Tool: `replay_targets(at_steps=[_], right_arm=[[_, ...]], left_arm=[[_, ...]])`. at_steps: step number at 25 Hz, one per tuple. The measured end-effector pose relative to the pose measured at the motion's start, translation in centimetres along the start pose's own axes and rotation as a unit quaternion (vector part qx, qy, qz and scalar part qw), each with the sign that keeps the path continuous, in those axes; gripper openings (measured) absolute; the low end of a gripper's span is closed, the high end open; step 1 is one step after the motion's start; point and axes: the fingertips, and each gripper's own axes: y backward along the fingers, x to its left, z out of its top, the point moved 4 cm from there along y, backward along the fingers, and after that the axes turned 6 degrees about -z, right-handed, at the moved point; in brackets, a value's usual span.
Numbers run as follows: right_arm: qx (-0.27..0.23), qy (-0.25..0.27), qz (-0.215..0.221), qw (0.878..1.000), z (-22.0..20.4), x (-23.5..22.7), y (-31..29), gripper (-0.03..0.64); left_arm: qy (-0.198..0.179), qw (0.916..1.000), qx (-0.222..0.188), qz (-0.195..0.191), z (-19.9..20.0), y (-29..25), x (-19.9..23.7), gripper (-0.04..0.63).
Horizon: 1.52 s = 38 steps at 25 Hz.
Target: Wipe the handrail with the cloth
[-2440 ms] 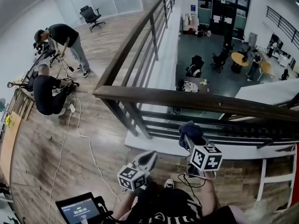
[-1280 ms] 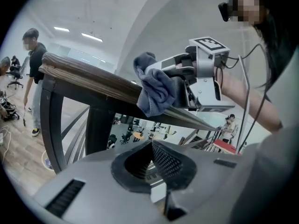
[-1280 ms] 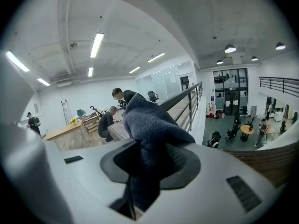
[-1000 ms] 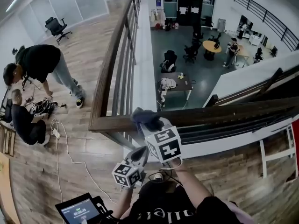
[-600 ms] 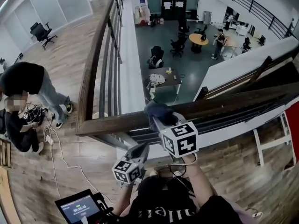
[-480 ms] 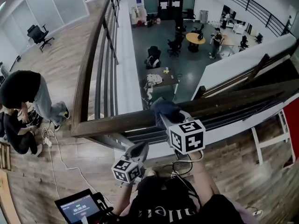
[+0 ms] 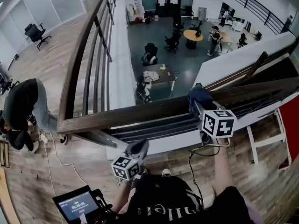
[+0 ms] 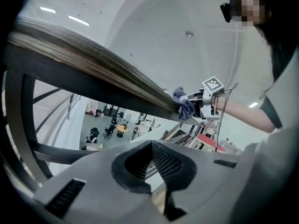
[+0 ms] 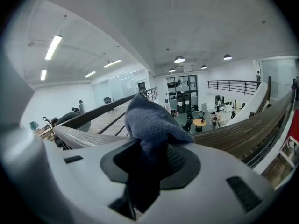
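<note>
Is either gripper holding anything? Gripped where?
The right hand-held gripper is shut on the cloth at its bunched end; the rest bulges out against the handrail. The left hand-held gripper is shut, empty.

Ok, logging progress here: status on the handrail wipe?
Right gripper shut on cloth, cloth on handrail. Left gripper shut, empty, below rail. Rail unobstructed.

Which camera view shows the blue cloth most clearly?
The right gripper view: the cloth fills the middle, clamped in the right claw, above the handrail. The head view shows it as a small dark bundle on the rail; the left gripper view, small and far.
</note>
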Motion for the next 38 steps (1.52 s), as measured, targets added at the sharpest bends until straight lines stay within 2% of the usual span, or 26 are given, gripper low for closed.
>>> replay_targets(at_steps=[4, 8, 14, 19, 25, 28, 34, 38], right_arm=[[0.003, -0.010, 0.002, 1.000, -0.2, -4.8, 1.0, 0.109], [0.005, 0.006, -0.034, 0.999, 0.9, -8.4, 0.6, 0.109], [0.002, -0.008, -0.091, 0.996, 1.9, -14.8, 0.2, 0.109], [-0.002, -0.007, -0.110, 0.994, 1.8, -15.3, -0.2, 0.109], [-0.013, -0.029, -0.062, 0.998, -1.6, -9.8, 1.1, 0.109], [0.006, -0.028, -0.046, 0.999, -4.7, -3.8, 2.1, 0.109], [0.047, -0.069, -0.005, 0.997, -10.8, 6.8, 1.2, 0.109], [0.070, -0.060, 0.017, 0.996, -13.1, 15.2, -0.4, 0.109]], left_arm=[[-0.001, 1.0000, 0.001, 0.002, -0.9, -1.0, -2.1, 0.000], [0.003, 0.9999, 0.001, 0.011, -0.6, -1.0, -1.8, 0.000], [0.017, 0.9992, 0.002, 0.037, -0.5, 0.0, -1.1, 0.000], [0.024, 0.9985, 0.004, 0.049, -2.1, 1.0, 0.2, 0.000], [0.029, 0.9979, -0.002, 0.057, -2.7, 2.0, 0.9, 0.000], [0.031, 0.9977, -0.003, 0.061, -2.5, 5.4, 1.8, 0.000], [0.026, 0.9980, 0.002, 0.057, -3.2, 10.7, 4.8, 0.000], [0.026, 0.9985, 0.005, 0.048, -3.2, 15.1, 7.8, 0.000]])
